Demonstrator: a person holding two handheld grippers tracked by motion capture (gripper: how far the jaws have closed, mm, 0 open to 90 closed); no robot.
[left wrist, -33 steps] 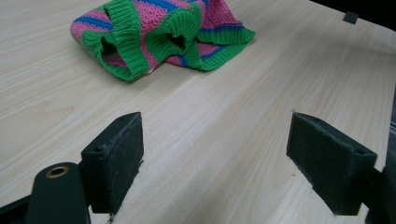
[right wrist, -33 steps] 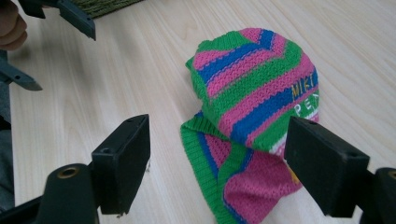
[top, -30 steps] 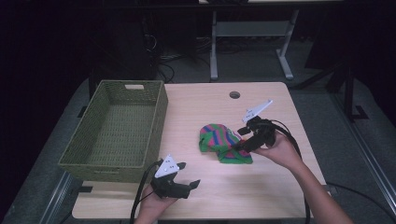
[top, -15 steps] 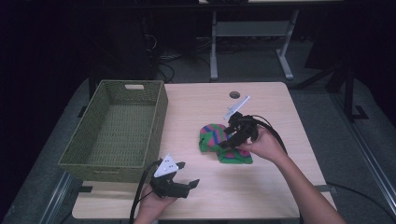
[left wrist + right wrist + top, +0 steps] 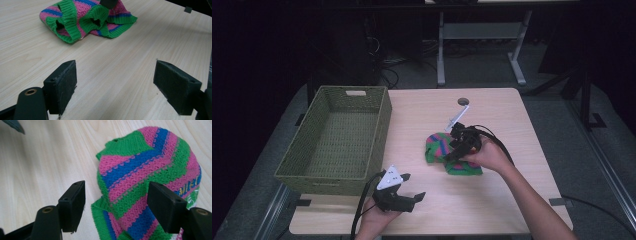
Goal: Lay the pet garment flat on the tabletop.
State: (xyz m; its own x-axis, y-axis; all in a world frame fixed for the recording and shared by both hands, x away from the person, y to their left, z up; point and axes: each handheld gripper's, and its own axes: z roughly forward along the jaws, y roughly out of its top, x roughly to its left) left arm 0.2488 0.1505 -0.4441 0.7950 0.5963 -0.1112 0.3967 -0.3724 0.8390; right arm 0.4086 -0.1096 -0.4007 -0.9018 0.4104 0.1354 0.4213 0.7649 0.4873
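High view: light wood-grain table; woven olive-green rectangular basket on its left half; small striped knit sweater in green, pink and blue lying crumpled right of table centre, apart from the basket
Sweater: flat on the tabletop, folded over itself; left gripper view shows 2 green ribbed cuffs facing the camera; right gripper view shows yellow lettering on 1 pink stripe, too cut off to read
Right gripper: held in the person's right hand, directly over the sweater, tipped down toward it; grey three-cornered plate sticks up behind it toward the far edge; black cable loops over the wrist
Right jaws: spread wide in right gripper view, 1 on each side of the striped knit, which shows between them; nothing clamped; cannot tell if the tips touch the fabric
Left gripper: held in the left hand near the table's front edge, just in front of the basket's near wall, well apart from the sweater; white three-cornered plate on top
Left jaws: wide apart in left gripper view, bare table between them, nothing held; sweater farther off ahead
Other: small dark round grommet in the tabletop near the far edge
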